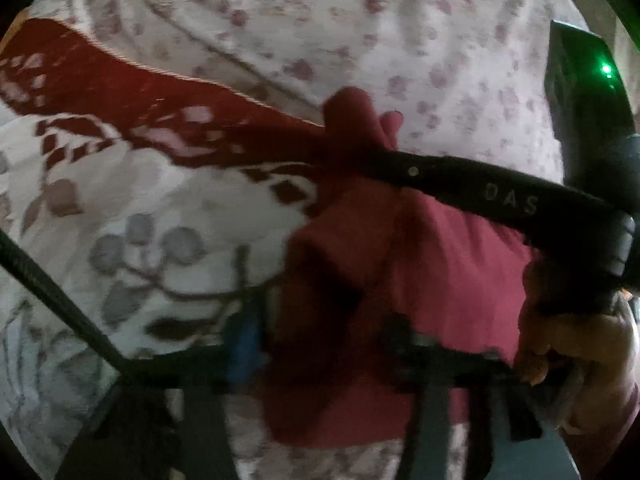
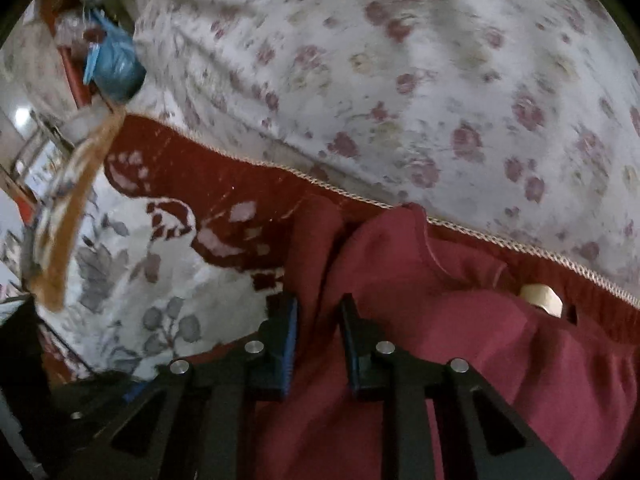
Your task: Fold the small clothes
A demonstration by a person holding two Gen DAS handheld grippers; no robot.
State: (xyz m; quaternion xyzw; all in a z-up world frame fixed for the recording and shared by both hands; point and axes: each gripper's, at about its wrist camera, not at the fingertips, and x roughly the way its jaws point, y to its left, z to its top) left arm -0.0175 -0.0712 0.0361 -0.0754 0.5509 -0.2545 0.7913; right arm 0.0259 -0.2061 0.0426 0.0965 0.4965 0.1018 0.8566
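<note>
Gathering a fold of the maroon garment (image 2: 460, 320) looks like the step in hand. The small piece of clothing lies bunched on a red-and-white patterned blanket (image 2: 224, 200), just beside a floral sheet (image 2: 440, 80) that covers the far side. The right gripper (image 2: 318, 332) has its two fingers around a raised ridge of the cloth; a gap shows between the blue pads (image 2: 290, 340), and fabric runs up through it, so the claw reads as apart with cloth inside it, not yet pinched. From the left wrist view, the left gripper (image 1: 320, 344) sits low and blurred, largely covered by the same maroon cloth (image 1: 420, 280); whether its fingers are together or apart I cannot tell. The right tool's black body (image 1: 500, 196) crosses that view, with a hand (image 1: 580, 352) at its grip.

The garment is still crumpled, so the fold seems early. Next, I judge, the right claw needs to close on the ridge and both tools should draw the cloth flat before laying one half over the other.
</note>
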